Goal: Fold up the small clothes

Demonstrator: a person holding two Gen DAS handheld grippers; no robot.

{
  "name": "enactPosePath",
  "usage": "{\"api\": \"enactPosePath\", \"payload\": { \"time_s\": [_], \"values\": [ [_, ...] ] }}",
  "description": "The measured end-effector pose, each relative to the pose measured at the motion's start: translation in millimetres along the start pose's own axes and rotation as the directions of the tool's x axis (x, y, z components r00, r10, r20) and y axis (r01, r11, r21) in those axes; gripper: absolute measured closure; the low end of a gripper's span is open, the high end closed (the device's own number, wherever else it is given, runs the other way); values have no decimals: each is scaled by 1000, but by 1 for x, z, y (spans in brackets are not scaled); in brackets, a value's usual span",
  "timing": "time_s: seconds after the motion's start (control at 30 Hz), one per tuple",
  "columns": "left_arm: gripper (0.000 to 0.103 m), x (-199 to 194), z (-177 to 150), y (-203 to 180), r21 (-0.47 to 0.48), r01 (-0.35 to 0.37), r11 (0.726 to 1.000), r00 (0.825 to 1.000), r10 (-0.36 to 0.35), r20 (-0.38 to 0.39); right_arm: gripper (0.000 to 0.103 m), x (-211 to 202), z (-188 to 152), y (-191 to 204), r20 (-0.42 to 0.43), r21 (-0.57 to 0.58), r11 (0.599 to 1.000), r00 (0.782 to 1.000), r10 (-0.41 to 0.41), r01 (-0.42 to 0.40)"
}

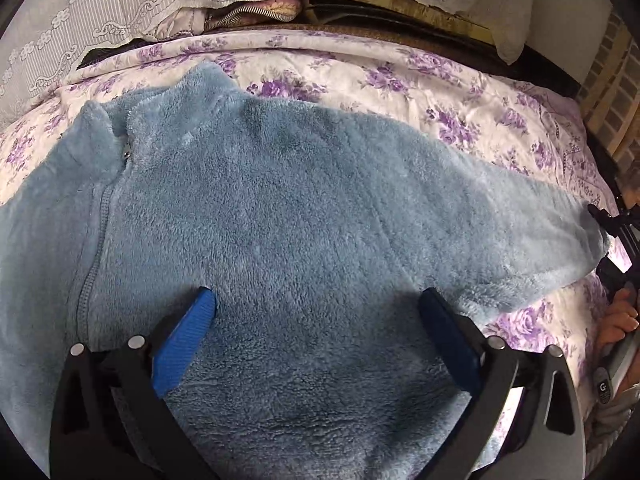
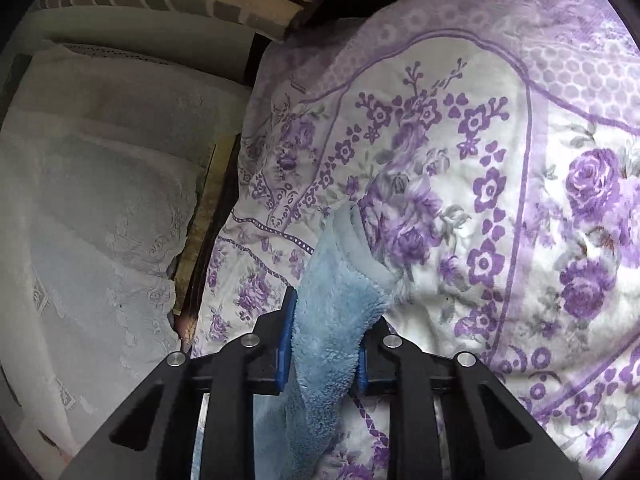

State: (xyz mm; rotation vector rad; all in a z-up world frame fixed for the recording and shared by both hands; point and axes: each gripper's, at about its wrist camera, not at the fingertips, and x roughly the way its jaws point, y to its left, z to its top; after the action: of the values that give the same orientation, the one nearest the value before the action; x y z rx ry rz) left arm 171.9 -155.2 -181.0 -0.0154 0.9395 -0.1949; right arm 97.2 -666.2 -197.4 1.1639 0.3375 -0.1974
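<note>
the right gripper (image 2: 326, 336) pinches the fleece jacket (image 1: 280, 200) sleeve cuff (image 2: 340, 280), low centre, for folding inward; the left gripper (image 1: 316, 300) hovers wide open, empty, over the body.

A light-blue fleece jacket (image 1: 280, 208) lay spread front-up on the bed (image 1: 440, 92), which wore a white cover with purple flowers. Its stand-up collar pointed to the far edge, and a zip ran down the front, closed nearly to the collar. One sleeve (image 1: 520, 232) stretched out flat toward the bed's right edge; its cuff (image 2: 340, 280) was pinched and lifted, showing a smoother lining.
</note>
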Motion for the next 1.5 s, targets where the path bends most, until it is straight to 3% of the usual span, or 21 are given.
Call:
{"api": "enactPosePath", "payload": {
  "time_s": [0.17,0.23,0.37,0.43,0.5,0.6,0.67,0.73,0.9,1.07,1.23,1.33,1.4,1.47,1.5],
  "values": [
    [5,-10,3,8,18,14,1000,1000,-14,-28,82,-7,2,-6,-7,-15,1000,1000,-10,10],
    [5,-26,6,18,29,9,1000,1000,-9,-26,89,-7,-2,0,-5,-14,1000,1000,2,-2],
    [5,-51,14,58,45,-91,995,996,90,11,91,-15,-10,29,-36,-79,991,994,105,-107],
    [5,-56,17,92,-5,-133,991,991,133,7,92,-22,-20,54,-60,-162,977,990,131,-139],
    [5,-57,18,121,-81,-125,989,992,125,-6,92,-28,-35,79,-88,-236,957,985,150,-167],
    [5,-48,16,163,-258,-21,966,999,10,-44,92,-36,-61,112,-137,-288,933,973,184,-217],
    [5,-39,17,175,-338,57,940,994,-84,-67,92,-38,-84,138,-178,-339,909,966,190,-241],
    [5,-35,20,175,-350,75,934,992,-105,-66,92,-38,-108,162,-216,-375,887,955,201,-271],
    [5,-36,26,151,-232,136,963,988,-149,-38,92,-22,-172,216,-330,-422,842,922,202,-336],
    [5,-39,24,149,-193,209,959,976,-215,-15,92,-11,-241,259,-427,-445,805,883,195,-393],
    [5,-37,33,175,-231,214,949,975,-223,-16,92,6,-311,293,-503,-453,782,847,173,-428],
    [5,-42,39,199,-241,182,953,982,-187,2,92,20,-354,309,-545,-456,772,825,150,-442],
    [5,-46,37,221,-259,149,954,989,-148,22,91,34,-379,313,-553,-482,763,825,115,-430],
    [5,-46,29,243,-290,104,951,995,-100,31,84,49,-409,315,-546,-557,734,837,29,-388],
    [5,-46,24,254,-309,86,947,996,-81,32,61,55,-414,308,-547,-578,728,837,-11,-368]
  ]
}}
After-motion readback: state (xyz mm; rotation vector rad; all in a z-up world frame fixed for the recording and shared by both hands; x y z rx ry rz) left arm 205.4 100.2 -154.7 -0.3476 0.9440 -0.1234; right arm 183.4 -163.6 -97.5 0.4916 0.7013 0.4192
